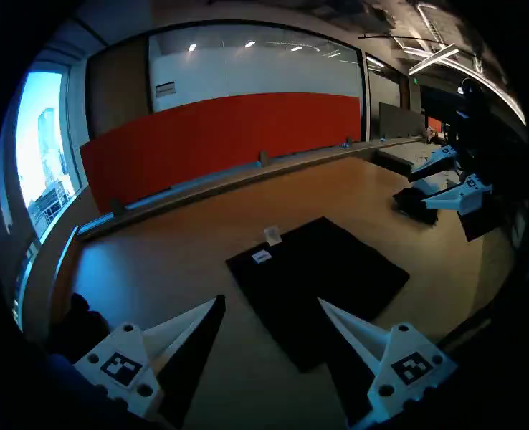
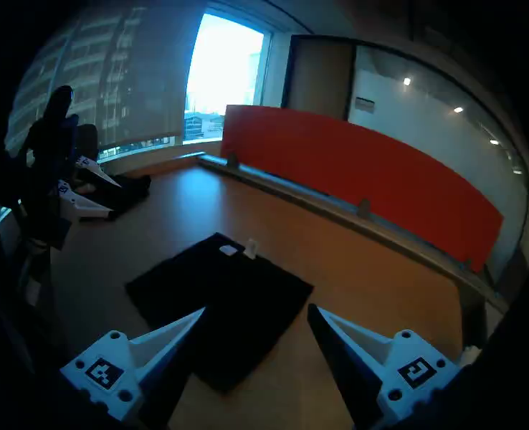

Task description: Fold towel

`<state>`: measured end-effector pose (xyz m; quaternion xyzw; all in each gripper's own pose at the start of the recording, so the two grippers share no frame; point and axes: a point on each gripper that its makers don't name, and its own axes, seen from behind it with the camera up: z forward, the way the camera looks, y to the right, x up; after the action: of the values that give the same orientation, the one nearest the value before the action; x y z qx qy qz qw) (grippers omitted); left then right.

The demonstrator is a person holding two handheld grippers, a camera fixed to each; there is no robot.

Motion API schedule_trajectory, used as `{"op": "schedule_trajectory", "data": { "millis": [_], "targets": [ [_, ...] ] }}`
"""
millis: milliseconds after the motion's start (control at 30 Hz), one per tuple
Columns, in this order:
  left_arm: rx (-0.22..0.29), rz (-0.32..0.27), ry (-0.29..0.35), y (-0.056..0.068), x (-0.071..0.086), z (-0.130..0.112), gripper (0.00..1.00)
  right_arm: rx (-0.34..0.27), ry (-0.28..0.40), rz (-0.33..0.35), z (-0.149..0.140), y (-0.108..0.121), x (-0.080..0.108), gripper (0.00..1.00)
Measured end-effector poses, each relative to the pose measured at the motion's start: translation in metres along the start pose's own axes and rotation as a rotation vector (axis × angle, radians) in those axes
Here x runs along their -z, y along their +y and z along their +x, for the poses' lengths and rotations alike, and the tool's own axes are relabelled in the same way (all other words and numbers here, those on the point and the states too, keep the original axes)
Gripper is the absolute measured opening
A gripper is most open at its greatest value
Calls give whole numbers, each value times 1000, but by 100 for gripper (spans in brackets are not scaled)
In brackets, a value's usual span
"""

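Observation:
A black towel (image 1: 322,279) lies flat on the wooden table (image 1: 193,251), with two small white tags (image 1: 272,234) at its far edge. My left gripper (image 1: 271,299) hovers open over the towel's near corner, with nothing between its fingers. To the right, beyond the towel, the right gripper (image 1: 416,189) is held off the cloth. In the right gripper view the same towel (image 2: 221,301) spreads out below my right gripper (image 2: 256,308), which is open and empty. The left gripper (image 2: 117,199) is at the far left there, held by a person in dark clothing.
A red partition (image 1: 221,136) with a low rail runs along the table's far side (image 2: 365,179). A bright window (image 2: 221,79) and a glass wall stand behind it. A dark shape (image 2: 128,190) that I cannot identify sits by the distant gripper. Bare wood (image 2: 350,265) surrounds the towel.

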<state>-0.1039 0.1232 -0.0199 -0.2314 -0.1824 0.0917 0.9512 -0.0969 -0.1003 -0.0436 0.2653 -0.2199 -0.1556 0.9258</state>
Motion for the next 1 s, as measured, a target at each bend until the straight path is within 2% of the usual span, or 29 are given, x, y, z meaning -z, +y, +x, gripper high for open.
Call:
{"op": "schedule_trajectory", "data": {
  "millis": [367,667,1000],
  "targets": [
    [-14,-53,-107,19,-23,-57,84,4,-88,37,-51,-15,-18,100],
    [-44,-76,-197,28,-36,-102,84,15,-175,74,-94,-30,-27,100],
    [-34,-114,-273,39,-49,-134,84,12,-253,106,-131,-43,-35,100]
  ]
}}
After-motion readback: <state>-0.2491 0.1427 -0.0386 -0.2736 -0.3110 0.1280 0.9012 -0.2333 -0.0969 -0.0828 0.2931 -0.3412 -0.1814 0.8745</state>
